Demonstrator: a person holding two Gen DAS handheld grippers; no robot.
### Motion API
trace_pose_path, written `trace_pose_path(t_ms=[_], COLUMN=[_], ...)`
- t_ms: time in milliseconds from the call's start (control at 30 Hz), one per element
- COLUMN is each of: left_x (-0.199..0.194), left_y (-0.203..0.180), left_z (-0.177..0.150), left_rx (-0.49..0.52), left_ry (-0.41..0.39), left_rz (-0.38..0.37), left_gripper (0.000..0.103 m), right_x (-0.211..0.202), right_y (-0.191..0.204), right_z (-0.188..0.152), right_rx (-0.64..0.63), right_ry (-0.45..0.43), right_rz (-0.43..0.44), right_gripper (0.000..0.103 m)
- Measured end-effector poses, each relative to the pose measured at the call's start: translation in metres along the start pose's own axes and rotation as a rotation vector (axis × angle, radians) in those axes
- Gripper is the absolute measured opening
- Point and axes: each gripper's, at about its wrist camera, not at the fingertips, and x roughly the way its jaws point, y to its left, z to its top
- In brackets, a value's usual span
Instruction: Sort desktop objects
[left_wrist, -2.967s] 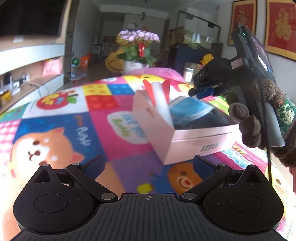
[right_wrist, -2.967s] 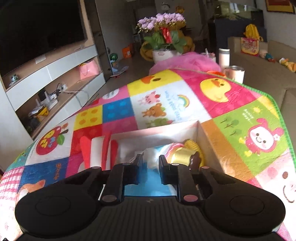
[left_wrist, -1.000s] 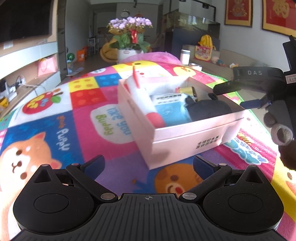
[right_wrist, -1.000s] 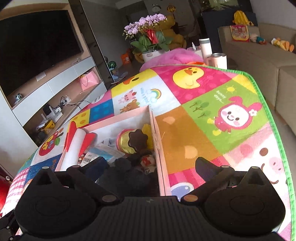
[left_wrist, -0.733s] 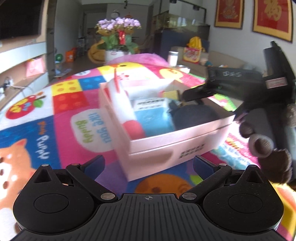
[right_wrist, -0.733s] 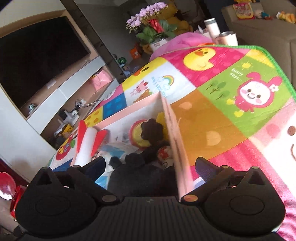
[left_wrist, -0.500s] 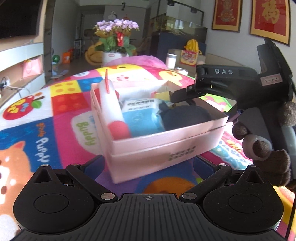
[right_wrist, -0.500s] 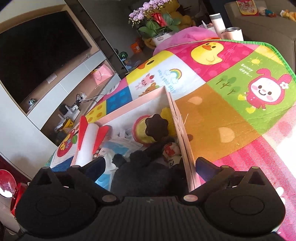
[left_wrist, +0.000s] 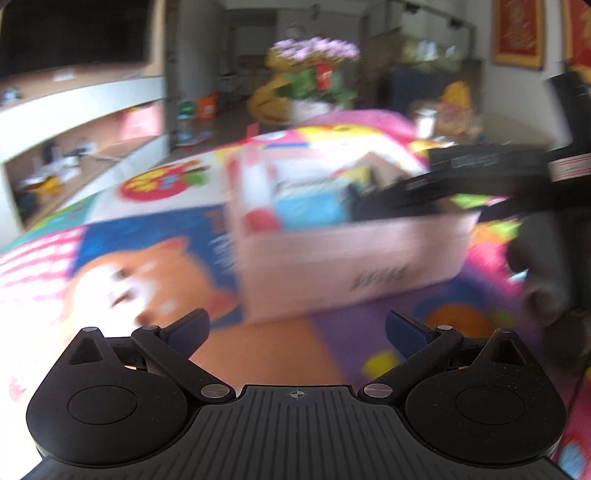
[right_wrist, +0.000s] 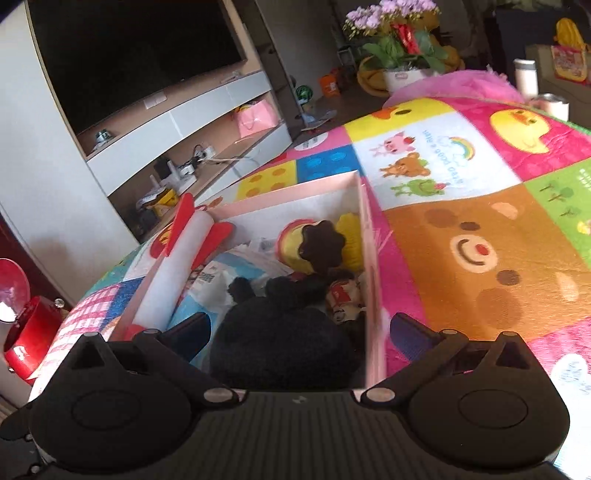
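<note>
Blur smears pink box (left_wrist: 343, 258) lettering.

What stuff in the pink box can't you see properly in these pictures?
- Left wrist view: the whole pink box is smeared by motion blur, so the writing on its front wall can't be read.
- Left wrist view: the right gripper covers the box's far right corner.
- Right wrist view: the black fuzzy thing hides whatever lies under it.
- Right wrist view: the little toy by the wall is half buried.
</note>
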Motion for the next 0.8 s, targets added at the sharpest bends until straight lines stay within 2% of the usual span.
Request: trace_pose_path(t_ms=[67,133,200,300,400,500,567,633,800], left_x=[-0.008,-0.014,-0.015,-0.01,-0.006,-0.003,-0.003,-0.003,-0.004], left_y=[0.001,0.004,0.003,-0.003,-0.013,-0.01,-0.005,-0.004,-0.003], left_z=[-0.01,-0.016,-0.018,-0.02,-0.025,-0.025,-0.026,-0.026,-0.026], left_rx=[0.01,-0.007,-0.019,-0.014,0.016,-0.039,-0.079,-0.096,-0.107], left_ry=[0.009,0.008,0.005,0.025,0.044,0.051,0.056,0.057,0.056], left_rz=[0.044,0.072,0.087,0.078,0.121,0.147,0.156,0.17,0.173], left_gripper=[0.103,0.103,0.103,0.103,0.103,0.103,0.103,0.103,0.103], right_x=[-0.018,-0.04,-0.057,-0.077,-0.086,-0.098,-0.093,-0.072,-0.053], right_y=[-0.003,-0.011,-0.018,-0.021,-0.017,0.006,0.022,0.03,0.029], right_z=[-0.01,-0.024,-0.037,-0.063,-0.093,-0.109,-0.114,-0.112,-0.098], right_rx=[-0.015,0.005,0.019,0.025,0.008,-0.093,-0.186,-0.254,-0.235], right_ry=[-0.039,-0.074,-0.045,-0.036,0.022,-0.002,0.013,0.111,0.083], right_rz=[-0.058,-0.05,-0.026,-0.042,-0.033,-0.083,-0.119,-0.179,-0.214], right_gripper=[0.103,0.103,0.103,0.103,0.103,0.103,0.103,0.103,0.103])
